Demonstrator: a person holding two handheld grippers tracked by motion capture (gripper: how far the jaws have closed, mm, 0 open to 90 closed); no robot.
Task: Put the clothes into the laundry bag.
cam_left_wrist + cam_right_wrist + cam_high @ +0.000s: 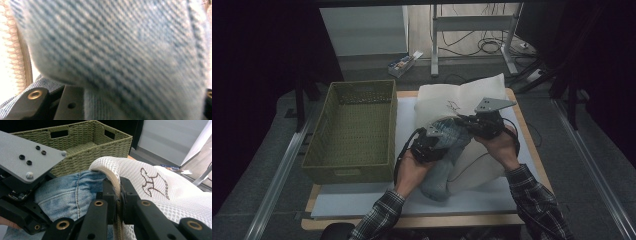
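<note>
Right gripper point(119, 195) pinched white mesh laundry bag's point(160, 192) zipper rim | left gripper point(428, 145) clamped soft, limp blue denim garment point(72, 192), mid-table, right of green woven basket point(357, 130) | best gripped by bunched folds

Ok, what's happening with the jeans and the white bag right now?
Right tool shut on mesh bag's zipper edge. Left tool grips jeans, half inside the bag. Green basket stands apart, nothing blocking.

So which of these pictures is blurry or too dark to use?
Left gripper view: the denim sits right against the lens, soft and out of focus. High view: dim overall, black at both sides, the green basket still readable. Right gripper view: bright and sharp on the white mesh bag.
</note>
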